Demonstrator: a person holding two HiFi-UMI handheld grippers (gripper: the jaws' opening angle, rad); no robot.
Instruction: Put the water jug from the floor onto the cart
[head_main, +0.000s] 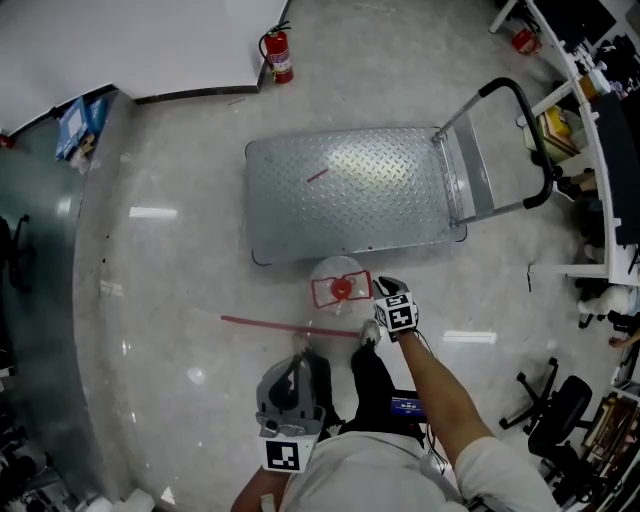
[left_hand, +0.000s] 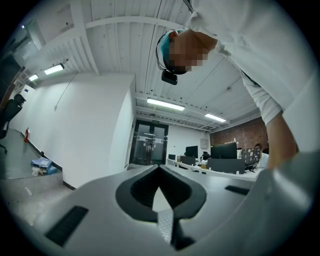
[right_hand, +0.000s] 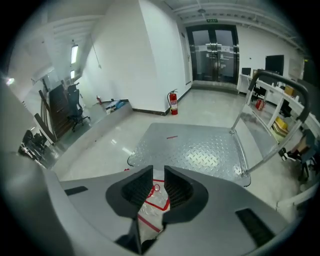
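The clear water jug (head_main: 338, 274), with a red cap and a red-edged label, stands on the floor just in front of the cart's near edge. The steel tread-plate cart (head_main: 350, 190) is low and bare. My right gripper (head_main: 384, 292) is angled down beside the jug's right side. In the right gripper view, its jaws (right_hand: 159, 172) stand a little apart, open, with the jug (right_hand: 152, 202) showing in the gap below them and the cart (right_hand: 195, 145) beyond. My left gripper (head_main: 292, 375) is held close to the body, shut and empty, and its view (left_hand: 160, 169) looks across the office.
The cart's black push handle (head_main: 530, 130) rises at its right end. A red tape line (head_main: 290, 326) crosses the floor by the jug. A fire extinguisher (head_main: 279, 52) stands at the far wall. Desks and office chairs (head_main: 550, 400) line the right side, and a glass partition (head_main: 40, 300) lines the left.
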